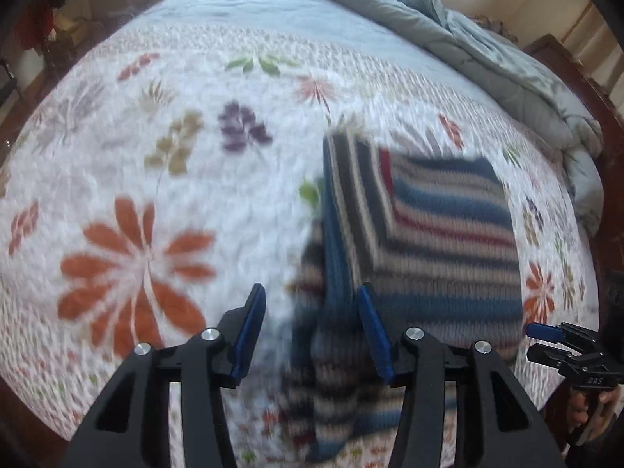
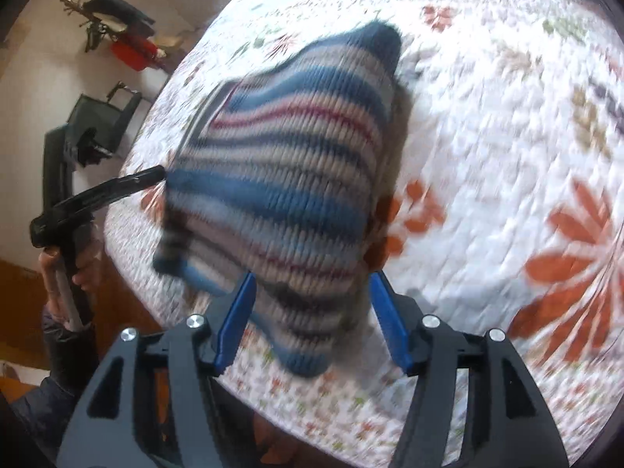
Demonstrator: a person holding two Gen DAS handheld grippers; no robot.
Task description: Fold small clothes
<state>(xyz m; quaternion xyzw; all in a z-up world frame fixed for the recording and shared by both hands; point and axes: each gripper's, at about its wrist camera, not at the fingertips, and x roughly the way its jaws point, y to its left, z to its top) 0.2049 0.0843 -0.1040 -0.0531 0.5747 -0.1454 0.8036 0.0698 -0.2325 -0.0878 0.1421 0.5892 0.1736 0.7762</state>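
Note:
A small striped knit sweater (image 1: 429,241), in blue, cream, grey and red, lies partly folded on the flowered quilt (image 1: 163,202). My left gripper (image 1: 312,292) is open above the sweater's near left edge, with one sleeve running between the fingers. The right gripper (image 1: 542,335) shows at the far right of the left wrist view. In the right wrist view my right gripper (image 2: 310,279) is open over the sweater's (image 2: 288,179) near corner. The left gripper's black body (image 2: 101,195) shows at the sweater's far left edge. Both views are blurred.
A grey duvet (image 1: 487,46) is bunched along the far right of the bed. The dark wooden bed frame (image 1: 577,78) shows behind it. A black chair (image 2: 97,124) and a coat stand with red and black items (image 2: 117,35) stand on the floor beyond the bed.

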